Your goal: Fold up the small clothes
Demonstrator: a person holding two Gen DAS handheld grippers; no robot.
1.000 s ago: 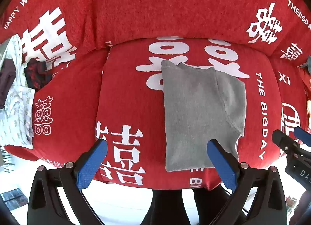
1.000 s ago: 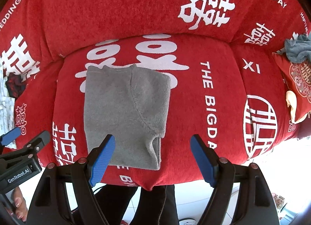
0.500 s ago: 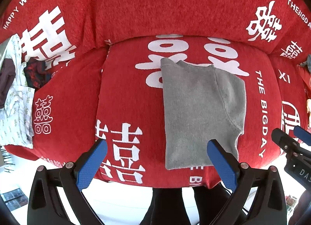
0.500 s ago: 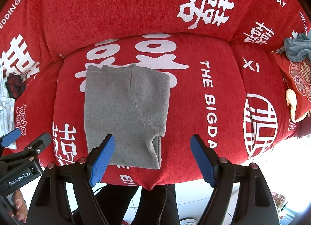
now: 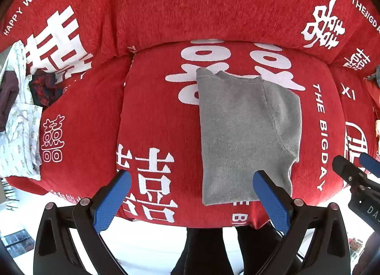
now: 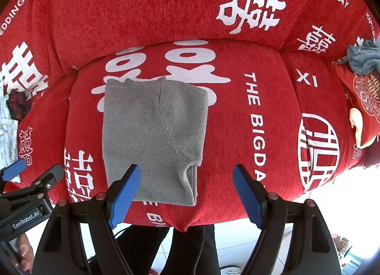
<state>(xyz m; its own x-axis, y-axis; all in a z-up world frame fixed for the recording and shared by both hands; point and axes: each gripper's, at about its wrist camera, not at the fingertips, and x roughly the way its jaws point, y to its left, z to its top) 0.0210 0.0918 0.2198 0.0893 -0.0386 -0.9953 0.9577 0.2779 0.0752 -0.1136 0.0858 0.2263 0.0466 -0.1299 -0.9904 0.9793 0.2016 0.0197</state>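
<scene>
A small grey garment (image 5: 244,137) lies folded lengthwise on the middle seat cushion of a red sofa (image 5: 152,118); it also shows in the right wrist view (image 6: 152,137). My left gripper (image 5: 191,194) is open and empty, held near the sofa's front edge, its right finger over the garment's near hem. My right gripper (image 6: 186,192) is open and empty, just in front of the garment's near right corner. Each gripper shows at the edge of the other's view.
A pile of unfolded clothes (image 5: 19,118) lies on the left seat. A grey cloth (image 6: 363,56) and a red cushion (image 6: 363,99) sit on the right seat. The sofa back (image 6: 166,6) rises behind. White floor and dark trouser legs (image 5: 209,251) are below.
Both grippers have stayed open and nearly still. The views shifted only slightly. The garment has not moved.
</scene>
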